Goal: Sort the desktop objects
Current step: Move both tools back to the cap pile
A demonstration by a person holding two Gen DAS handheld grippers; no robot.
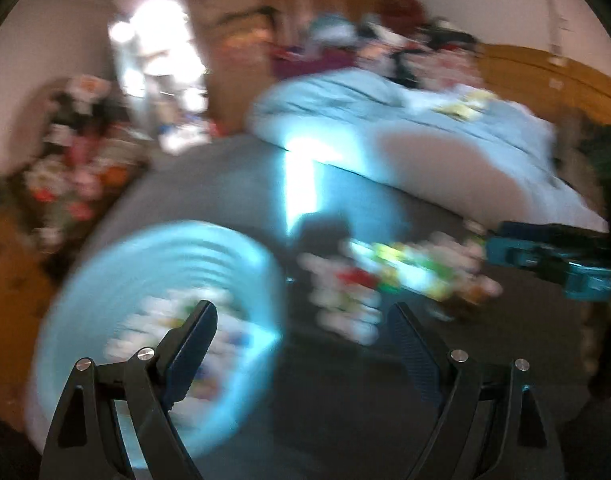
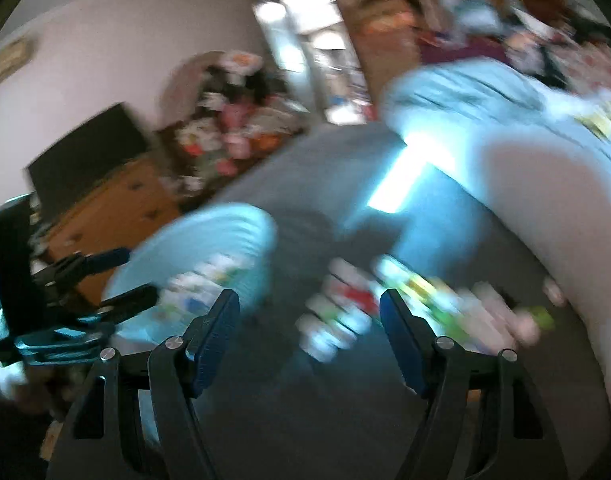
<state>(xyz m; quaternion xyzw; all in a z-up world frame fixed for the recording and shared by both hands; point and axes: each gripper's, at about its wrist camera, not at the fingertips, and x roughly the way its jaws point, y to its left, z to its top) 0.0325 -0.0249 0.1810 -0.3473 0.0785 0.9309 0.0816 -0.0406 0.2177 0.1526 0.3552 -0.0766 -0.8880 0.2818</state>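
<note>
Left wrist view first, and yeah, everything is smeared with motion blur. The left gripper (image 1: 301, 320) has its jaws spread wide with nothing between them, just the dark tabletop (image 1: 345, 400) showing through the gap. The light blue bowl (image 1: 105, 272) sits on the table right at the left finger, whose tip overlaps the bowl's inside; there are small white and coloured bits in it, too blurred to say what they are. The pile of small objects (image 1: 385, 280) (white, red, green, yellow pieces) lies just beyond the jaws and right of the bowl, closer to the right finger, not touching either pad as far as I can tell. The right gripper (image 1: 553, 260) pokes in from the right edge, past the pile. Behind the table there's a bed with a light blue duvet (image 1: 385, 116).

Right wrist view: the right gripper (image 2: 309, 312) has its jaws apart too, a bit narrower, nothing pinched. The pile (image 2: 345, 304) sits right of the bowl (image 2: 209, 240), just ahead of the gap between the fingers and spreading past the right one. The bowl is just beyond the left finger. The left gripper (image 2: 121, 276) comes in left of the bowl, fingers spread, tips at the bowl's edge.
</note>
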